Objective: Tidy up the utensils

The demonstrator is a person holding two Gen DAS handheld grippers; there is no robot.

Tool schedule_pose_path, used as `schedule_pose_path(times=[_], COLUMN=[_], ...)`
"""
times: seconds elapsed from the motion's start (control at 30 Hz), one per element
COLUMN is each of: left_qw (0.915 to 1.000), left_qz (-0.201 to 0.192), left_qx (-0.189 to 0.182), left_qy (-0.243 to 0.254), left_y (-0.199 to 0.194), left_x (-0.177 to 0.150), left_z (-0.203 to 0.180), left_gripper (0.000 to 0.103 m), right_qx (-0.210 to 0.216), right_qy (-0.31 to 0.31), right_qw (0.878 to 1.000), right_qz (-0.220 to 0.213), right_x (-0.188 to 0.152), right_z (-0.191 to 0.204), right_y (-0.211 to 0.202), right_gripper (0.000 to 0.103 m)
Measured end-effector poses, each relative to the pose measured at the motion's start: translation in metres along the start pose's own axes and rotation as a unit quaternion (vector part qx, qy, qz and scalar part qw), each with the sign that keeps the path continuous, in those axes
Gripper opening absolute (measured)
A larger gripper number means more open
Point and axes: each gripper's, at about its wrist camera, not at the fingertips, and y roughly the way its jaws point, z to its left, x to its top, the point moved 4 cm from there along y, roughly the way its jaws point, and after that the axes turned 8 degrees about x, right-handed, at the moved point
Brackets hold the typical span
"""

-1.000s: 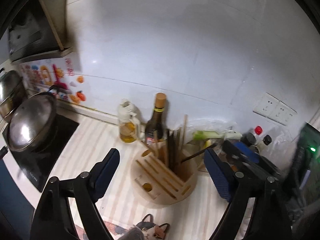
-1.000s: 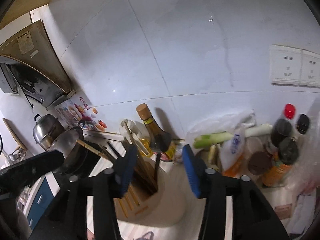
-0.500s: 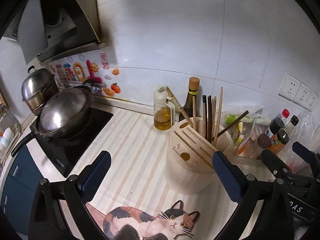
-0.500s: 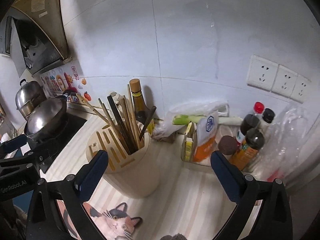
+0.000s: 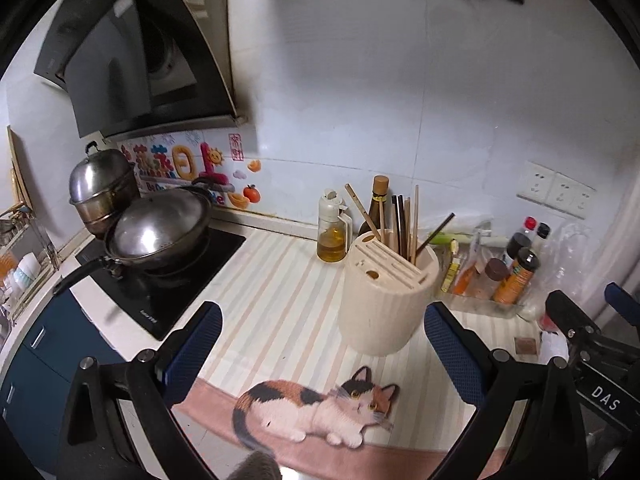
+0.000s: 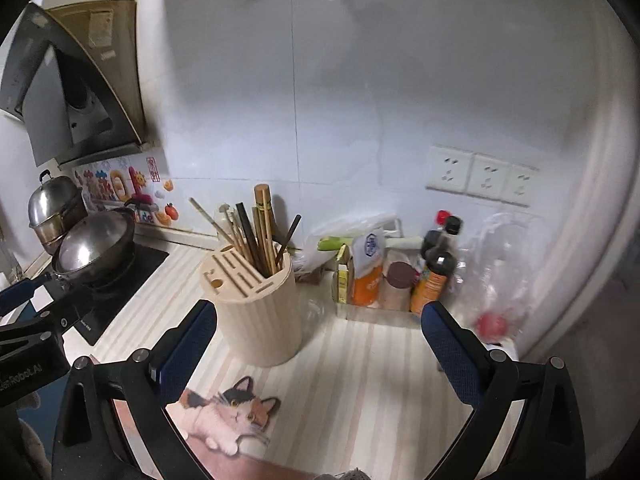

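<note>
Meanwhile, both the left gripper (image 5: 322,344) and the right gripper (image 6: 318,340) stood spread wide and empty above the striped counter (image 5: 280,300); the cream ribbed cylindrical utensil holder (image 5: 386,300), bristling with wooden and dark chopsticks (image 5: 404,220), sat ahead between them. Beside it stood one glass oil dispenser (image 5: 332,230), one cork-topped dark bottle (image 5: 378,204) and a tray of condiment bottles (image 5: 496,276); one lidded steel wok (image 5: 160,228) and one steel pot (image 5: 102,184) sat at the black cooktop (image 5: 168,288); three wall sockets (image 6: 480,176) hung behind.
</note>
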Motion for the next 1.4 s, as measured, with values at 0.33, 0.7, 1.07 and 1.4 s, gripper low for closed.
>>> schedule_pose_path(times=[0.33,0.7,1.07,1.4], left_qw=[0.9993,0.9986,0.9997,0.9997], left_qz=[-0.023,-0.046,0.002,0.010], left_qx=[-0.026,-0.025,-0.023,-0.009], left_qy=[0.016,0.012,0.009,0.021], left_y=[-0.099,-0.155,-0.161,-0.166], left_x=[-0.038,-0.048,-0.051,-0.049], left_z=[0.053,0.070,0.061,0.059], left_gripper=[0.103,0.103,0.103,0.103], right_qx=[-0.035,-0.034,-0.028,-0.023], right_qy=[0.015,0.019,0.014,0.009], right_qw=[0.998,0.997,0.999,1.000], right_qz=[-0.040,-0.059,-0.032,-0.015], right_x=[-0.039,-0.051,-0.039,-0.033], right_z=[0.044,0.061,0.045,0.045], right_y=[-0.146,-0.222,-0.219,-0.215], right_gripper=[0.103,0.103,0.103,0.103])
